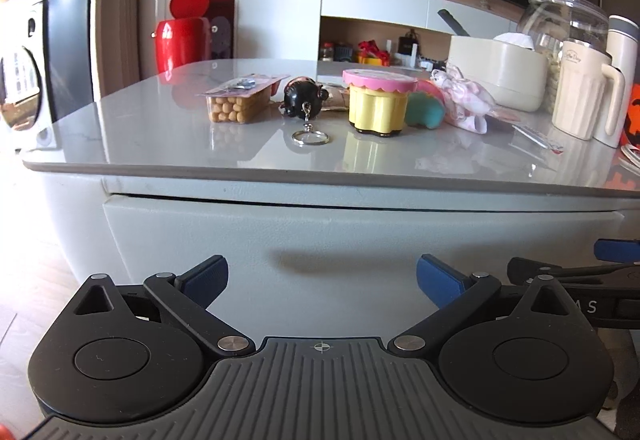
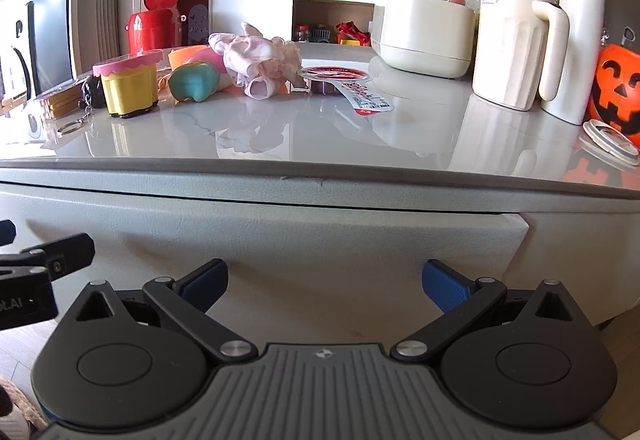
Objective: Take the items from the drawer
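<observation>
The grey drawer front [image 1: 320,236] [image 2: 280,240] below the glossy table top [image 1: 160,144] [image 2: 400,136] is closed. My left gripper [image 1: 322,276] and right gripper [image 2: 324,280] hang side by side in front of it, both open and holding nothing. On the table lie a pack of beige snacks [image 1: 240,100], a black keychain figure [image 1: 302,98] with a ring, a yellow jar with a pink lid [image 1: 378,100] [image 2: 128,84], a teal squishy toy [image 1: 426,110] [image 2: 194,84], a pink-white cloth [image 1: 466,100] [image 2: 260,60] and a red-lidded sachet cup [image 2: 340,82].
At the table's right stand a cream pot [image 2: 426,34], a cream mug [image 2: 516,44], a white flask [image 2: 576,32], a glass jar [image 1: 564,24] and an orange pumpkin bucket [image 2: 618,88]. A red bin [image 1: 182,36] stands behind the table's left corner.
</observation>
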Available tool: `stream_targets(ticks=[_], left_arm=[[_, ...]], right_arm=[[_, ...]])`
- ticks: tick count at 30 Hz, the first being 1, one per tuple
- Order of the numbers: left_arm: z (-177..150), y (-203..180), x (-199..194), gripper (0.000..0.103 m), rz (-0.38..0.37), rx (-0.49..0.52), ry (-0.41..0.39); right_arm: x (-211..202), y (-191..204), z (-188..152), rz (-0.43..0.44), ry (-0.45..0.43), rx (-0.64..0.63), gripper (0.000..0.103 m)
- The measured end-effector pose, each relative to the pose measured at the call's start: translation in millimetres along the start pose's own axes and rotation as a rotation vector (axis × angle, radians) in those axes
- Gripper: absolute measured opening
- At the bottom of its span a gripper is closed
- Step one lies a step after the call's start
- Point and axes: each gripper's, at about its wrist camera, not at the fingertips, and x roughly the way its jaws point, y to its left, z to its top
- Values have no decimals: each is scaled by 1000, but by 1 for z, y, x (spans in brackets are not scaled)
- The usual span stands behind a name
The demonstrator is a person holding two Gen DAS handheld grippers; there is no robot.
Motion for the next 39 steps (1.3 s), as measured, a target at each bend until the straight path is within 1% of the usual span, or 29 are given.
stream_targets(ticks=[2, 4, 7, 9, 11, 12, 15, 16, 17, 18, 19, 20, 23, 29, 39], left_arm=[[4, 4, -21, 103, -17, -23, 20], [10, 7, -48, 103, -40, -29, 47], [10, 5, -99, 103, -76, -8, 84], [3, 1, -134, 103, -97, 12, 89], [-7, -3, -160, 103, -99, 25, 79], [-14, -5, -172, 103, -93, 25, 72], [-34, -11, -190, 103, -79, 46, 58], [-41, -15, -190, 103, -81, 66, 74], [-45, -18, -187, 103, -89, 77, 101], [-46, -20, -183, 103, -98, 81, 125], [-46, -20, -180, 103, -95, 84, 135], [-47, -20, -179, 103, -82, 83, 136], [-47, -17, -180, 103, -59, 69, 133], [-47, -14, -182, 103, -46, 60, 126], [-47, -13, -181, 103, -49, 54, 134]], right_arm=[[-14, 1, 2, 4, 10, 2, 103], [-37, -2, 9, 43, 23, 39, 103], [-86, -8, 19, 108, 34, 75, 103], [-125, -11, 19, 148, 53, 78, 103], [-162, -13, 11, 184, 59, 72, 103], [-180, -15, 4, 192, 39, 67, 103], [-219, -17, -30, 159, -47, 31, 103], [-225, -17, -43, 141, -59, 12, 103], [-228, -16, -55, 133, -54, -6, 103], [-225, -14, -62, 131, -29, -16, 103], [-220, -15, -62, 122, 6, -15, 103], [-215, -18, -60, 114, 25, 0, 103], [-210, -24, -60, 102, 42, 42, 103], [-212, -18, -61, 103, 26, 4, 103], [-209, -15, -61, 105, 43, -11, 103]])
